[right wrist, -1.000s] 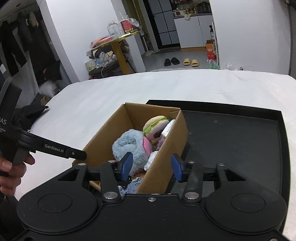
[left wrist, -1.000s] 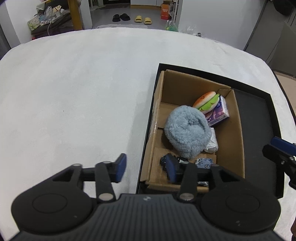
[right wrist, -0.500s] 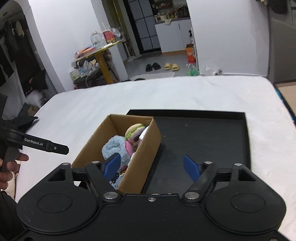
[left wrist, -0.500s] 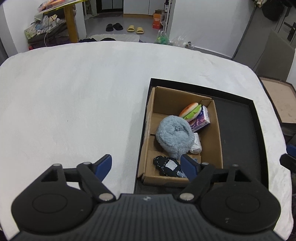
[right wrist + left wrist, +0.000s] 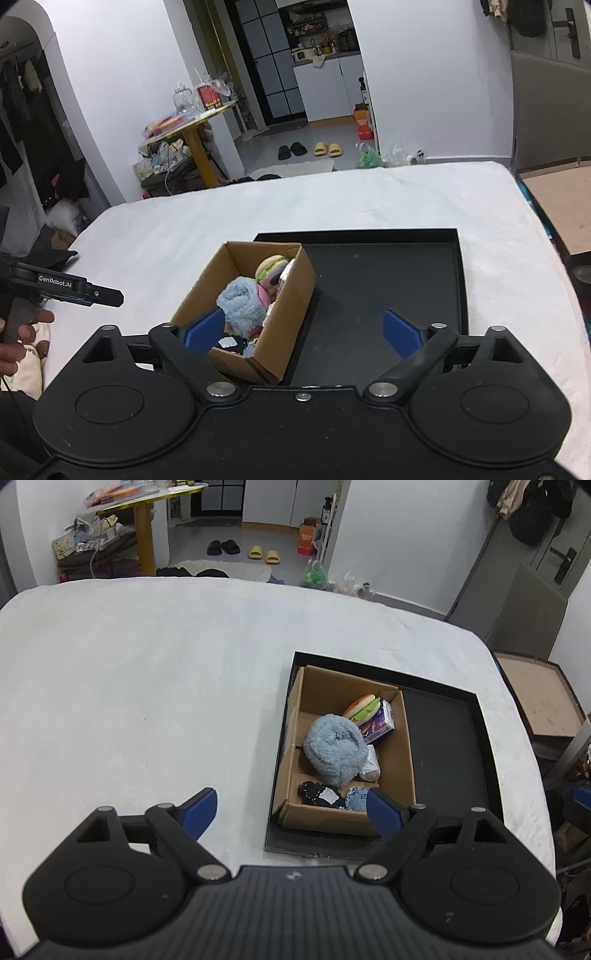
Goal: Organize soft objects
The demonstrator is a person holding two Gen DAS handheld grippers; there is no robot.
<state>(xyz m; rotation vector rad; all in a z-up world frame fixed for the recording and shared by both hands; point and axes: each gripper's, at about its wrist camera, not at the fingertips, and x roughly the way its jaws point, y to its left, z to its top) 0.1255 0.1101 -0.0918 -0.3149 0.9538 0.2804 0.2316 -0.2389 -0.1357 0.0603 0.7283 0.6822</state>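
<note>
An open cardboard box (image 5: 408, 760) stands in the left part of a black tray (image 5: 450, 753) on a white bed (image 5: 147, 686). In it lie a fluffy blue plush (image 5: 334, 751), a burger toy (image 5: 362, 707), a tissue pack (image 5: 380, 725), a white bundle (image 5: 370, 764) and dark socks (image 5: 319, 794). My left gripper (image 5: 291, 810) is open and empty, held high before the box. My right gripper (image 5: 303, 332) is open and empty above the box (image 5: 291, 306) and tray (image 5: 388, 280). The left gripper also shows in the right wrist view (image 5: 99, 295).
The tray's right half (image 5: 388, 295) is bare. Beyond the bed stand a yellow table (image 5: 195, 144) with clutter, slippers (image 5: 327, 149) on the floor and a grey panel (image 5: 524, 616) at the right.
Both grippers opened wide and drew up and back from the box, so the box looks smaller in both views. The box contents have not moved.
</note>
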